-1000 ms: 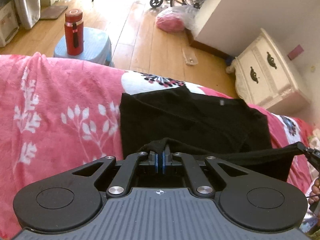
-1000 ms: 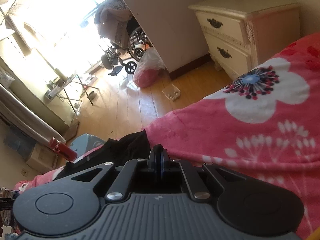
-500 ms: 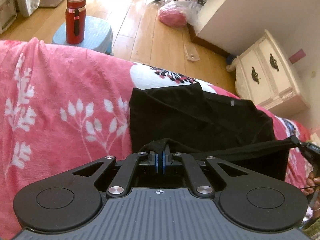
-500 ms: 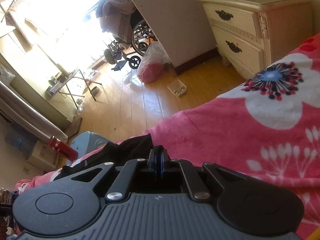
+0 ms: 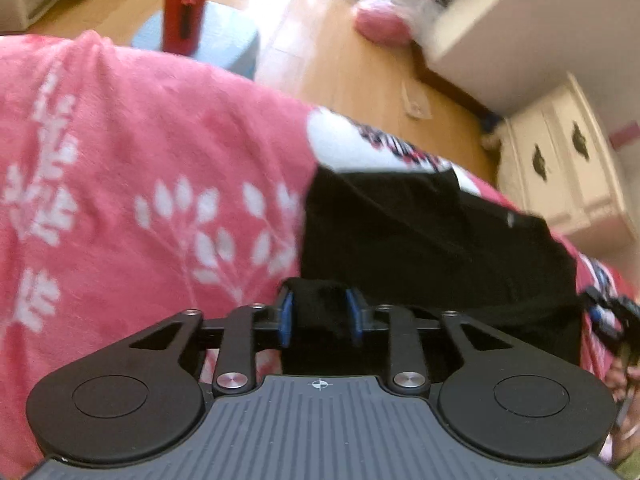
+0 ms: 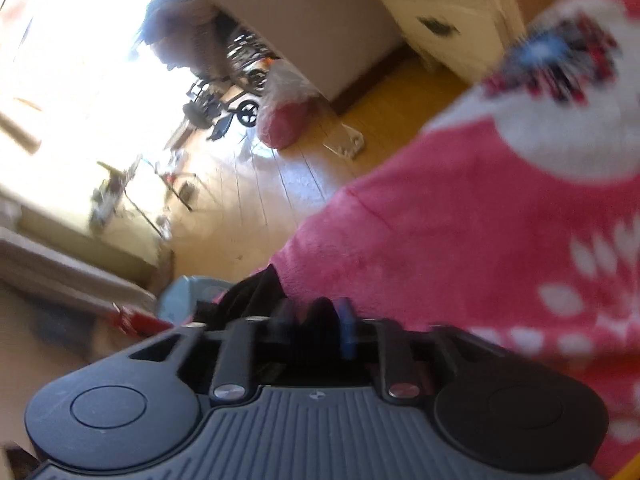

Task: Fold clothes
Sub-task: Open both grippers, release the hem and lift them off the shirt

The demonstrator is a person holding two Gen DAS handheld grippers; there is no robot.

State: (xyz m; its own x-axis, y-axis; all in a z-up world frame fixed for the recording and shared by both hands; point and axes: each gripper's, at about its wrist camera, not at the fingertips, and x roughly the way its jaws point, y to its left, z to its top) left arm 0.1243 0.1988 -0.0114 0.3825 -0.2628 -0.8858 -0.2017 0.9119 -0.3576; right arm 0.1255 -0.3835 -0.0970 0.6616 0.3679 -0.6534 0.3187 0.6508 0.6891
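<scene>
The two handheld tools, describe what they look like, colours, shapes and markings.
Both match: the left tool and right tool have matte black linkage arms with silver pivot screws, blue pads on the fingers, two round black discs, and a grey ribbed body bearing a small white crosshair mark.

The right hand-held gripper point(image 6: 314, 322) hovers with its blue-padded fingers point(image 6: 346, 330) parted, black garment point(image 6: 256, 296) bunched between them, pink floral blanket point(image 6: 460, 248) beneath.

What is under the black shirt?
The black shirt lies on a pink blanket with white leaves and flowers. The blanket shows all around it. Whatever lies under the shirt's middle is covered, so I cannot see it.
</scene>
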